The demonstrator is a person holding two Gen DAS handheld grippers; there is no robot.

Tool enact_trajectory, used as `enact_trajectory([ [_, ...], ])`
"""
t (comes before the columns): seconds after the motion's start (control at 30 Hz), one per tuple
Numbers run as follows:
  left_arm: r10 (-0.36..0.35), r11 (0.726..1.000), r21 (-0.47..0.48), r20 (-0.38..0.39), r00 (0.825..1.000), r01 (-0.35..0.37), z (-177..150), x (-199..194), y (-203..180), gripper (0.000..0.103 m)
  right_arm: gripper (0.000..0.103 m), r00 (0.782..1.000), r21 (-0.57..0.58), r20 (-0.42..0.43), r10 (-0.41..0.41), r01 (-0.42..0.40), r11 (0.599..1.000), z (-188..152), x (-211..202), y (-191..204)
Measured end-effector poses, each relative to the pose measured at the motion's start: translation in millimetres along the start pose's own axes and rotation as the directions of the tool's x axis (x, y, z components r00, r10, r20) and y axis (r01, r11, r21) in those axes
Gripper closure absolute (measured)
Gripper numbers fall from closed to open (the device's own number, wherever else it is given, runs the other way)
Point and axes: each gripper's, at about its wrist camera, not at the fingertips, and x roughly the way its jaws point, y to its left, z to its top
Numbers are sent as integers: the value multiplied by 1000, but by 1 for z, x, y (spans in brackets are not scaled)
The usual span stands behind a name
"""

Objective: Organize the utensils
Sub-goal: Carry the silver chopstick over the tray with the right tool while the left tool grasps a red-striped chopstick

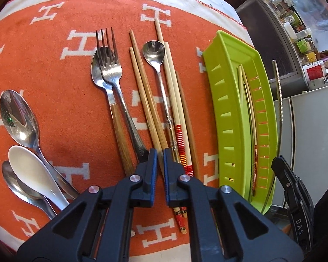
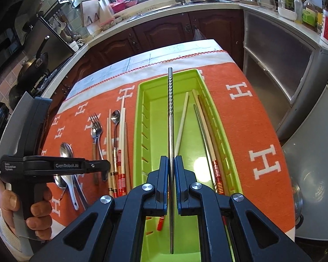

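My right gripper [image 2: 171, 168] is shut on a steel chopstick [image 2: 170, 113] and holds it above the green tray [image 2: 142, 87]; the chopstick [image 1: 278, 100] also shows in the left wrist view. The tray [image 1: 226, 83] holds several chopsticks [image 2: 210, 135]. My left gripper [image 1: 160, 155] hangs low over the loose bamboo chopsticks [image 1: 145, 91] on the orange cloth [image 1: 54, 87], jaws nearly closed with a narrow gap and one chopstick between the tips; grip unclear. A fork [image 1: 111, 65], steel spoons [image 1: 17, 118] and a white spoon [image 1: 32, 172] lie left of it.
The cloth-covered table's far edge [image 2: 164, 54] faces kitchen cabinets and a counter [image 2: 164, 11]. A shelf with jars [image 1: 306, 43] stands to the right of the tray. The person's left hand [image 2: 39, 209] holds the left gripper's handle.
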Motion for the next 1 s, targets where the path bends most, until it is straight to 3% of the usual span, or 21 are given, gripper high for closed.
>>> enact_trajectory([
  [0.17, 34, 999, 7, 14, 999, -35, -1, 1, -7, 99, 96, 999, -3, -15, -51, 51, 999, 1, 6, -3],
  [0.5, 97, 995, 34, 40, 994, -98, -3, 0, -16, 98, 96, 998, -26, 2, -63, 63, 998, 0, 7, 1],
  [0.7, 177, 979, 82, 90, 980, -185, -7, 7, -37, 97, 96, 999, -31, -3, -47, 47, 998, -3, 8, 3],
  [0.83, 243, 958, 122, 140, 960, -261, -14, 9, -51, 95, 96, 999, -40, -18, -35, 35, 999, -5, 12, 6],
  [1.0, 211, 970, 99, 119, 970, -223, -16, 4, -49, 98, 96, 1000, -47, -26, -12, 11, 999, -6, 14, 11],
])
